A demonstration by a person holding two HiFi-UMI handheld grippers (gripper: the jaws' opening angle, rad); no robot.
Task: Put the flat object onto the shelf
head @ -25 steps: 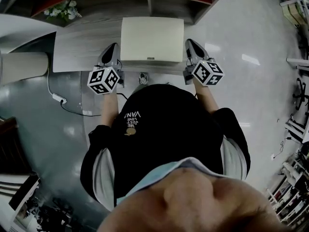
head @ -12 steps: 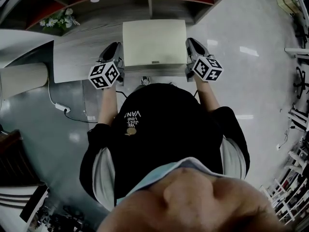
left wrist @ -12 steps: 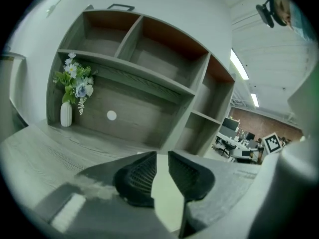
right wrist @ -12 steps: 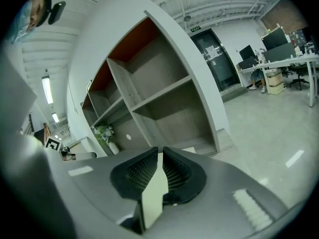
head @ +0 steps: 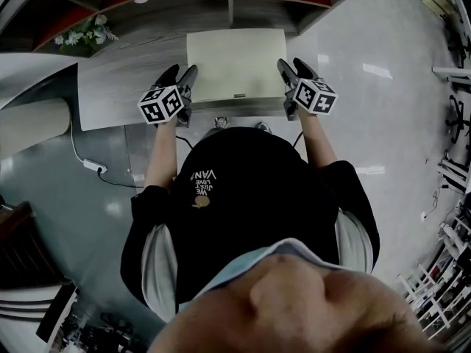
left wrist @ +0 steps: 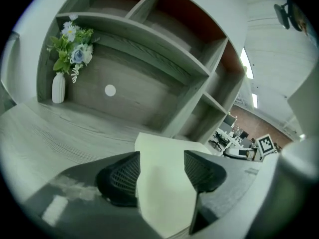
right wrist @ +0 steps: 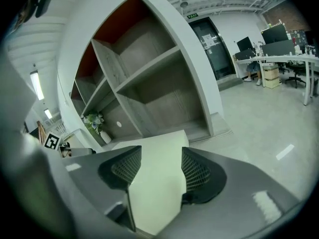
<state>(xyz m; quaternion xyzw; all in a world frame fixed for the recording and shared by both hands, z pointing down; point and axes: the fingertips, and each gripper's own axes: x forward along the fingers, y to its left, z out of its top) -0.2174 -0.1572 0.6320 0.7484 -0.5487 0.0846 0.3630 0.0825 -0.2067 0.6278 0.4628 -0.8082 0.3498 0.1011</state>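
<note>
Flat object (head: 235, 65), a pale cream panel, lies level on the grey wooden shelf (head: 118, 87), in front of its open compartments. Your left gripper (head: 180, 73) sits at its left edge and your right gripper (head: 293, 68) at its right edge. Both claws have just been opening and now stand spread, each with that edge between the jaws, pads off it. A white vase of flowers (left wrist: 59, 86) stands well to the left.
</note>
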